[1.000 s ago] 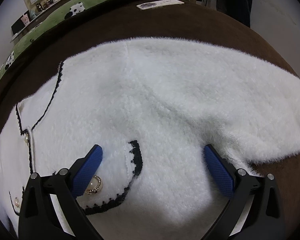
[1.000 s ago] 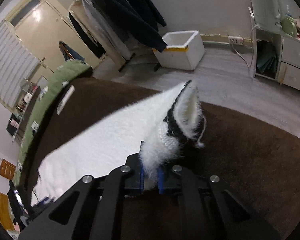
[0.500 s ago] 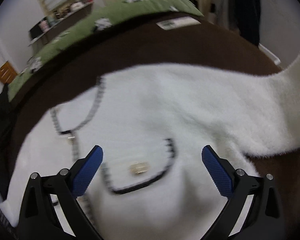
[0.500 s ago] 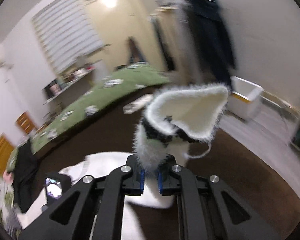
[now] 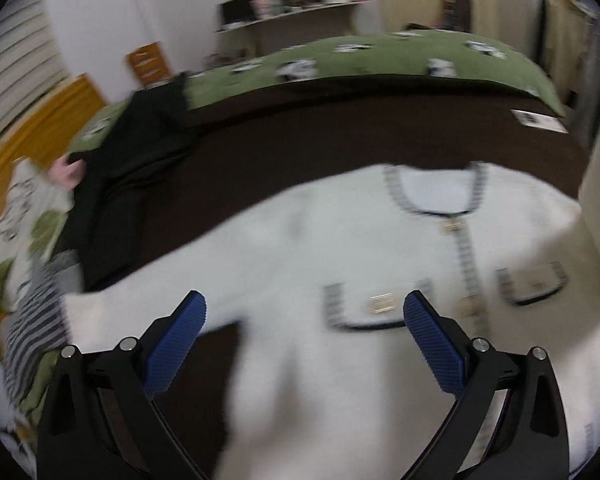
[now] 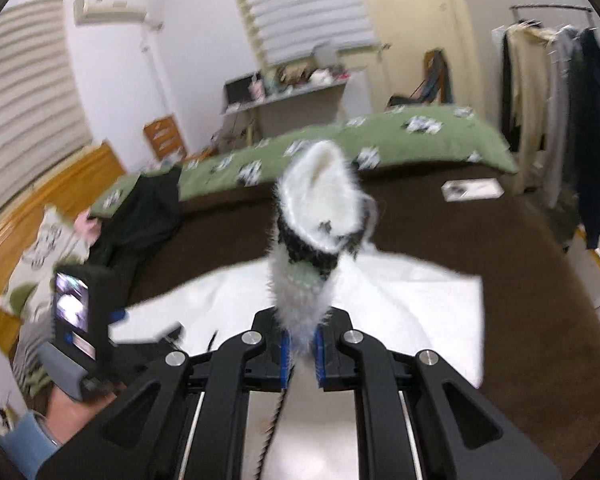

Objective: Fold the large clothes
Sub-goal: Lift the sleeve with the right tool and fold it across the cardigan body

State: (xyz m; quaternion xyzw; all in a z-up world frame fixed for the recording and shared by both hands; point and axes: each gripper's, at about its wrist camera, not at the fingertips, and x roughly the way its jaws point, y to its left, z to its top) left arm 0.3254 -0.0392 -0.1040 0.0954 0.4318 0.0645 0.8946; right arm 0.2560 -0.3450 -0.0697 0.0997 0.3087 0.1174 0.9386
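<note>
My right gripper point(image 6: 300, 346) is clamped tight on the cuff point(image 6: 320, 208) of the white cardigan's sleeve, the fuzzy end sticking up past my blue pads. My left gripper point(image 5: 304, 320) is spread wide and empty, above the cardigan point(image 5: 340, 248), touching nothing. The cardigan lies front up on the brown blanket point(image 5: 340, 132), its neckline away from me, a pocket between my left fingers.

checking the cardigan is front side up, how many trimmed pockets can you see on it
2. One pocket sits just above the open left tool; the other pocket is right of the button placket. The image is blurred, and lower ones may be hidden.
</note>
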